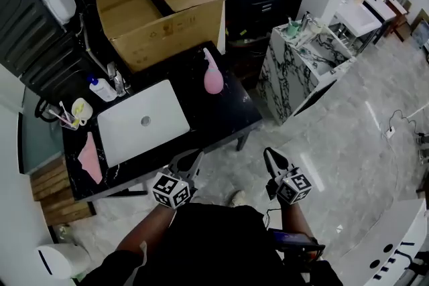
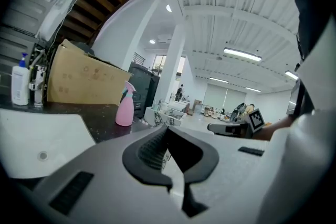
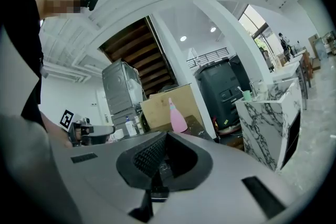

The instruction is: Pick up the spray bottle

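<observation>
The pink spray bottle (image 1: 213, 74) stands upright on the far right part of the black counter (image 1: 221, 118), close to its right edge and just right of the white sink (image 1: 120, 137), with the cardboard box (image 1: 161, 10) behind it. Bare counter lies between the bottle and the near edge. Both grippers hang off the counter on its near side, over the pale floor (image 1: 335, 144). The left gripper (image 1: 190, 161) is just at the near edge by the sink's near right corner, and the right gripper (image 1: 273, 159) is further right, past the counter's near right corner. Each has its jaws closed together with nothing between them. Right of the counter, a gap of floor separates it from a marble-patterned cabinet (image 1: 288, 77). On the counter's left end are a pink cloth (image 1: 90, 157), a cup of toothbrushes (image 1: 79, 110), a white pump bottle (image 1: 102, 89) and the tap (image 1: 117, 80). The room opens wide to the right, with glossy floor and more furniture far off
</observation>
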`<state>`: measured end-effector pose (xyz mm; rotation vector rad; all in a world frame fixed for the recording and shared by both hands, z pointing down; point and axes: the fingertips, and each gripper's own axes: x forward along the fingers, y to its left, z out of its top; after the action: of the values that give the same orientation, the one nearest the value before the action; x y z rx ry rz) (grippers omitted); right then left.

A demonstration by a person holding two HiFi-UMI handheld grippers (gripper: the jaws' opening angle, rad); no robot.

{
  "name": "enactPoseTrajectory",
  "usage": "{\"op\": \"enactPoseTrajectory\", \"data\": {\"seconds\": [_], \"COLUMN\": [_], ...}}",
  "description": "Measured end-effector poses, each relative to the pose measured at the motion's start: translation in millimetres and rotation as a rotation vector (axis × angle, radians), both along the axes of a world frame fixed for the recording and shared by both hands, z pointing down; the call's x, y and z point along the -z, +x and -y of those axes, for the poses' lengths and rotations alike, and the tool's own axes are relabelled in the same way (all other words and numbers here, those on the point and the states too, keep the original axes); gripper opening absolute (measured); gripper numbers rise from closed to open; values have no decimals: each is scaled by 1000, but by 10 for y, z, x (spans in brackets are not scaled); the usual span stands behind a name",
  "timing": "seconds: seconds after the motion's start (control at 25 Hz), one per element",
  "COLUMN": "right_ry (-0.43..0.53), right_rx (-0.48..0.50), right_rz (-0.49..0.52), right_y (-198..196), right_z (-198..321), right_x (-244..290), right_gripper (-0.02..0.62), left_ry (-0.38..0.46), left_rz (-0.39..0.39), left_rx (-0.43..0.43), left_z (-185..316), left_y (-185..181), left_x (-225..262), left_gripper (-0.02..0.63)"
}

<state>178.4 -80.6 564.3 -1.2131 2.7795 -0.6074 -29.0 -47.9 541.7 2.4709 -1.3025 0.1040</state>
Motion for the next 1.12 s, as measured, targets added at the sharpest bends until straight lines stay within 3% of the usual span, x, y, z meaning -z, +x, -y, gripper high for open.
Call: {"op": "enactPoseTrajectory", "data": {"seconds": [0.28,0.64,1.12], "right_ry": [2,-14,-55], "right_rx": [77,143,183], "right_rz": [44,85,29], "right_y": [193,244,-105], "right_z": [322,551,875], "right_x": [24,81,-58], "right_gripper": [26,26,26], "left_ry": [28,35,-17], "left_rz": [20,35,10], "left_rx": [118,190,246], "left_z": [214,289,449], "left_y": [110,198,-145], "left_x": [110,197,-30], "left_gripper": [8,8,8]}}
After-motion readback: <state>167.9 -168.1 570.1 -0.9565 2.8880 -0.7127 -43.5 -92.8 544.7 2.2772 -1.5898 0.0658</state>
